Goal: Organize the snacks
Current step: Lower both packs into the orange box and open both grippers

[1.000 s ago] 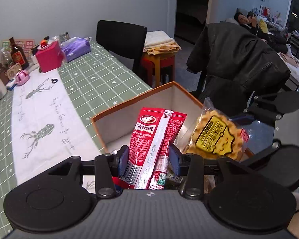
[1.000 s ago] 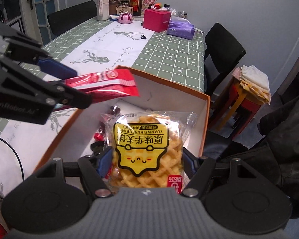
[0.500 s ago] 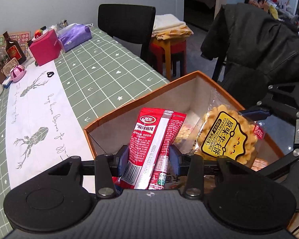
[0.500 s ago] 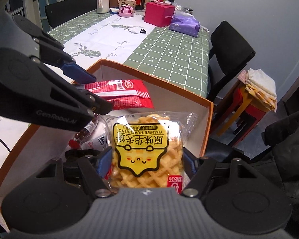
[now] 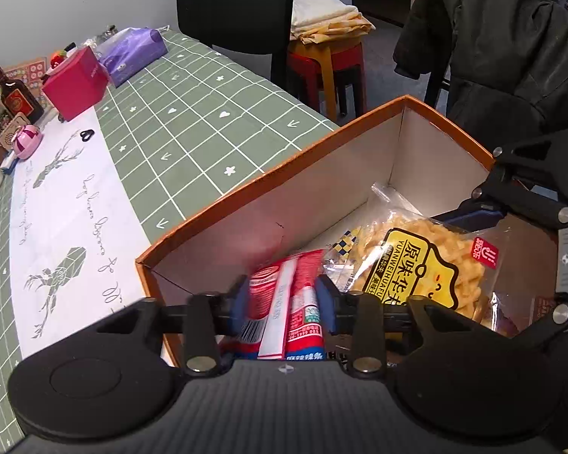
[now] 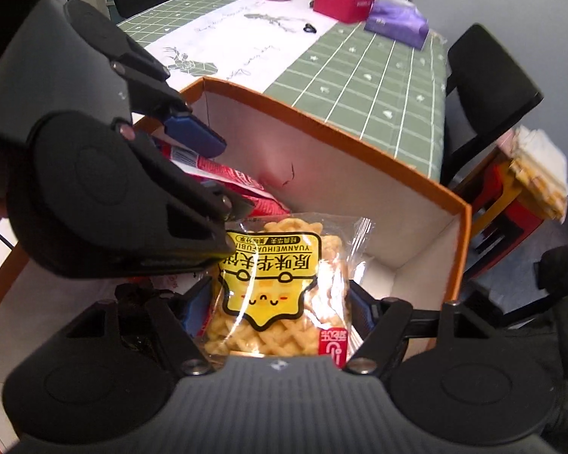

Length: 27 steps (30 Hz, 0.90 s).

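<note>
My left gripper (image 5: 282, 302) is shut on a red snack packet (image 5: 284, 302) and holds it low inside the orange-rimmed cardboard box (image 5: 284, 166). My right gripper (image 6: 274, 314) is shut on a clear waffle bag with a yellow label (image 6: 272, 287), also inside the box (image 6: 322, 121), to the right of the red packet (image 6: 227, 178). In the left wrist view the waffle bag (image 5: 424, 268) lies right of the red packet. The left gripper (image 6: 208, 174) fills the left of the right wrist view. More snacks lie under both, mostly hidden.
The box stands at the near end of a green checked tablecloth (image 5: 193, 128) with a white runner (image 5: 64, 219). A red box (image 5: 75, 83), purple tissue pack (image 5: 132, 53), bottle (image 5: 15, 98) and pink item (image 5: 26, 140) stand at the far end. Black chair (image 5: 238, 19) and stool (image 5: 329, 64) stand beside the table.
Both grippers have moved down into the box with their packets. The red packet has sunk below the box rim and the waffle bag now lies close beside it.
</note>
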{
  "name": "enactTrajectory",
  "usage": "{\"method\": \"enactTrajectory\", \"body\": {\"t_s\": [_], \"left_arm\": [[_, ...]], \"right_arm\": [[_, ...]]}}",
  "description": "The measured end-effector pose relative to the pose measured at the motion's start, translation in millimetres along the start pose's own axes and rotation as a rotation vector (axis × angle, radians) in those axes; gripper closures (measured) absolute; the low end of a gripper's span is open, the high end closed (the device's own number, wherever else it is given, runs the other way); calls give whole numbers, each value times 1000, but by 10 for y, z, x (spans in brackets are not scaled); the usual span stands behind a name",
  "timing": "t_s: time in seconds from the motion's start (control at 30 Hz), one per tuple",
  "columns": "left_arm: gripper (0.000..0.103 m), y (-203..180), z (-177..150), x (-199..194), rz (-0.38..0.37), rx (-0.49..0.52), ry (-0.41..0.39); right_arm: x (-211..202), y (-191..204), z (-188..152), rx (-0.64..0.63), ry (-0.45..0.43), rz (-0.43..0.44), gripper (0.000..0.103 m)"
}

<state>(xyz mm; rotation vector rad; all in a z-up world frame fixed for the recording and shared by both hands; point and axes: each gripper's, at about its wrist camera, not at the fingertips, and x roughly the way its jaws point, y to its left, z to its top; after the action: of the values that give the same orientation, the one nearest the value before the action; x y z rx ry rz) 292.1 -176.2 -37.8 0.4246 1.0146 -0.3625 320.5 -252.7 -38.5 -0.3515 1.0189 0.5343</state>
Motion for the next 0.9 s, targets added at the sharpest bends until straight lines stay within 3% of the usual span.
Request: {"method": "enactTrajectory", "body": {"t_s": [0.2,0.5,0.57,0.7,0.9], "left_arm": [[65,9,-81,82,-23,24,39],[63,30,-164,-135,-71,23,34],[54,39,-205,-209,-77,29,22],[49,39,-289,-369,-71,52,-5],[39,64,-417,-607,-82,71,-42]], "right_arm": [[111,38,-8,-6,56,56,30],[51,147,-79,-26,87,40,28],[15,193,-97,-31,86,27,25],[-74,270,-126,-28,93,14,8],[-282,385,-89,-13,90,6,6]]}}
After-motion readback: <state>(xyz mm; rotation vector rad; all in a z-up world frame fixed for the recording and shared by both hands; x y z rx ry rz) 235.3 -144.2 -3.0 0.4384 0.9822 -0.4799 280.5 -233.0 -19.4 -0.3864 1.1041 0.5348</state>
